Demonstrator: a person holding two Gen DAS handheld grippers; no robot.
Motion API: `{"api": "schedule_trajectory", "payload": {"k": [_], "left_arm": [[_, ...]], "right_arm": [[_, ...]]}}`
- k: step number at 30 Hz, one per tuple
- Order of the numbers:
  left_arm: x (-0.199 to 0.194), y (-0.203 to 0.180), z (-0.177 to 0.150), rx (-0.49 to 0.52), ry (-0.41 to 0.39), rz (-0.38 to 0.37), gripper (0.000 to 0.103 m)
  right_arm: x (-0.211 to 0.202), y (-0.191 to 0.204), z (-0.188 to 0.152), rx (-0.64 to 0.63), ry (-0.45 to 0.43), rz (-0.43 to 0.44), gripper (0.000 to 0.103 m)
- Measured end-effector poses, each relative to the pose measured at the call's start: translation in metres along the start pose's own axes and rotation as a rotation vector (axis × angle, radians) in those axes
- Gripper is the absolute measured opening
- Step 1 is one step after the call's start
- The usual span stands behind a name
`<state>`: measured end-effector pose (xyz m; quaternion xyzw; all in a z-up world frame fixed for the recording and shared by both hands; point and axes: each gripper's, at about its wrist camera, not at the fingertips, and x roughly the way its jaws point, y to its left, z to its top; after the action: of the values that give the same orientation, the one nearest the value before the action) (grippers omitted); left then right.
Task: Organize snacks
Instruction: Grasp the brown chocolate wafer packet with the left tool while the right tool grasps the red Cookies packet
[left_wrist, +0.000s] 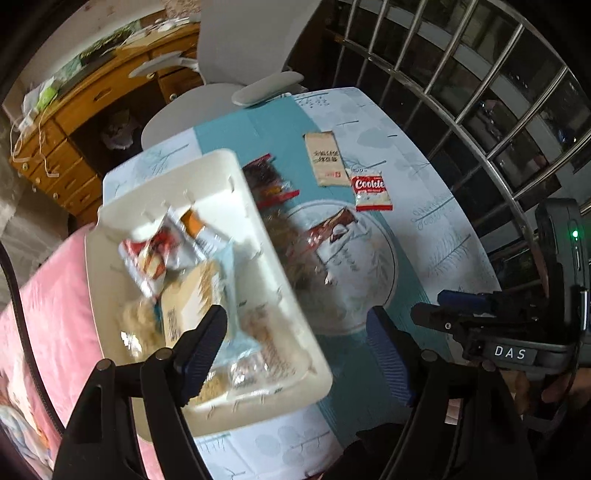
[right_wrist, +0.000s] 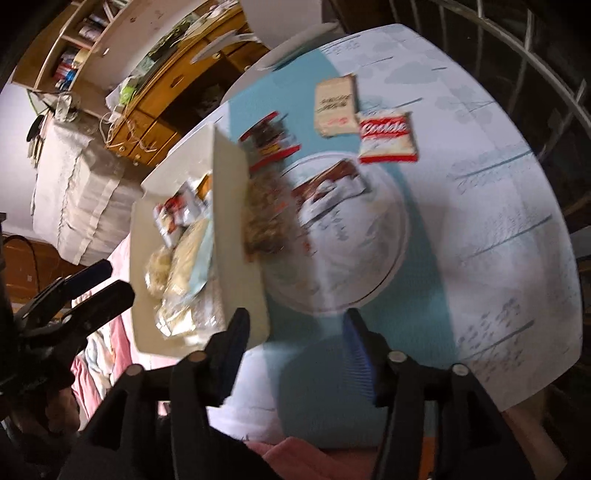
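A white storage bin (left_wrist: 236, 184) (right_wrist: 232, 173) sits at the table's left edge and holds several snack packets (left_wrist: 159, 254) (right_wrist: 177, 214). On the table to its right lie a red "Cookie" packet (left_wrist: 371, 192) (right_wrist: 388, 136), a beige packet (left_wrist: 327, 158) (right_wrist: 334, 105), a red-edged dark packet (left_wrist: 267, 181) (right_wrist: 269, 142), a brown packet (left_wrist: 332, 229) (right_wrist: 327, 188) and a speckled packet (right_wrist: 266, 214). My left gripper (left_wrist: 295, 343) is open and empty over the bin's near right edge. My right gripper (right_wrist: 295, 343) is open and empty above the table beside the bin.
The table (left_wrist: 436, 236) has a blue and white printed cloth. A white chair (left_wrist: 236, 44) stands behind it. A wooden desk (left_wrist: 92, 99) is at the back left. Metal window bars (left_wrist: 480, 92) run along the right. A pink bedspread (left_wrist: 48, 317) lies at the left.
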<state>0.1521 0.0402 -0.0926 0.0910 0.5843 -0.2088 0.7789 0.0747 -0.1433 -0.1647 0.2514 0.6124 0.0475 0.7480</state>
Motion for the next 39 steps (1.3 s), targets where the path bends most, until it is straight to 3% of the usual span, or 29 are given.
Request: {"api": "schedule_trajectory", "payload": {"k": [8,13,18,26,34,39], "left_arm": [[0.027,-0.038,0.043,0.110,0.038,0.044,0.085],[0.059,-0.063,0.064,0.238,0.078,0.057,0.085],[0.090,-0.081,0.080,0.328,0.102,0.016,0.085],[0.143,-0.099,0.094,0.468,0.146,-0.055,0.085],[0.186,-0.108,0.092,0.568,0.196,-0.052,0.083],[0.208,-0.112,0.090,0.602,0.223,-0.056,0.070]], "right_arm": [[0.004,-0.043,0.046,0.082,-0.032,0.016,0.065],[0.012,-0.070,0.072,0.164,-0.077,0.000,0.066],[0.024,-0.088,0.091,0.192,-0.133,-0.001,0.066],[0.050,-0.095,0.112,0.050,-0.221,-0.027,0.066],[0.074,-0.100,0.132,-0.066,-0.294,0.007,0.066],[0.088,-0.099,0.138,-0.163,-0.310,-0.014,0.066]]}}
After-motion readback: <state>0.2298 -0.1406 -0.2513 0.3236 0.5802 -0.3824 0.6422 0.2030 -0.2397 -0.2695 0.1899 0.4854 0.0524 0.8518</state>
